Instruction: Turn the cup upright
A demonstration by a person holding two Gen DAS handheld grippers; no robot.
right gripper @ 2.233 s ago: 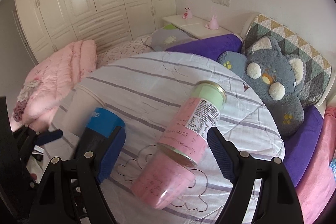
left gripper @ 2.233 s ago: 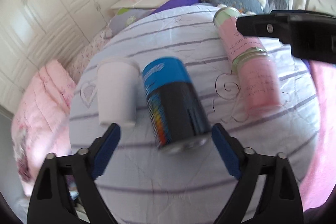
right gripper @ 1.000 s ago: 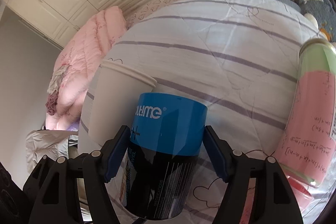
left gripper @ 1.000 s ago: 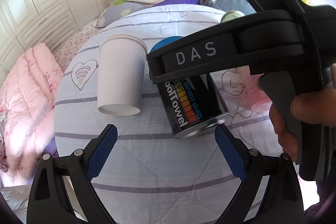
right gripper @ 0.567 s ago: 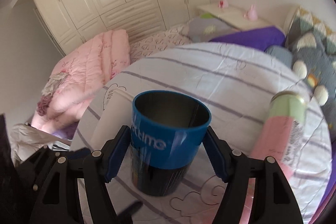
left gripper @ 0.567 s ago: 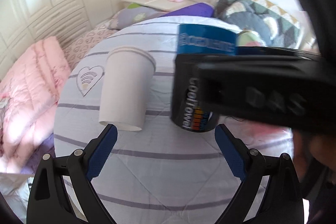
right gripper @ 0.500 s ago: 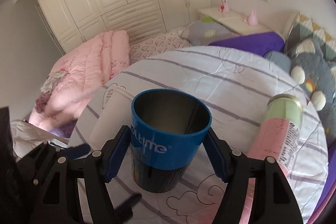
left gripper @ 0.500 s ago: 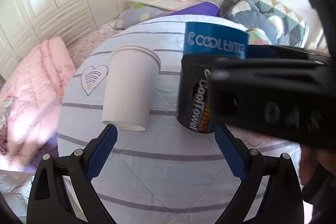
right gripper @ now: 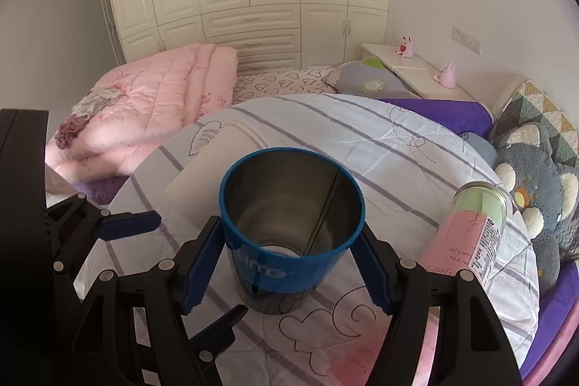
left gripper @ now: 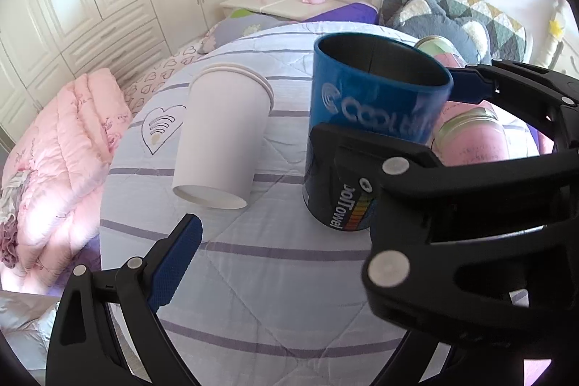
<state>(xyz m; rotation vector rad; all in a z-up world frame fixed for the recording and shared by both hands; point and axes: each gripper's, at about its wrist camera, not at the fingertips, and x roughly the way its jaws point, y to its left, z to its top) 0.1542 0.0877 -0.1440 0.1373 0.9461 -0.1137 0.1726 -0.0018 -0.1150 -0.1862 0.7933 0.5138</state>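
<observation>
With the blue cup (right gripper: pixel 289 227) upright on the worktop (right gripper: pixel 416 169), our right tongs (right gripper: pixel 289 259) seemingly still grasp it, left tongs (left gripper: pixel 289 259) released; next we let go.

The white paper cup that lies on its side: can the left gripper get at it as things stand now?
Probably yes. The left gripper is open and holds nothing, and the white paper cup lies just ahead of it with bare cloth between. The right gripper, shut on the blue cup, stands off to one side.
</observation>
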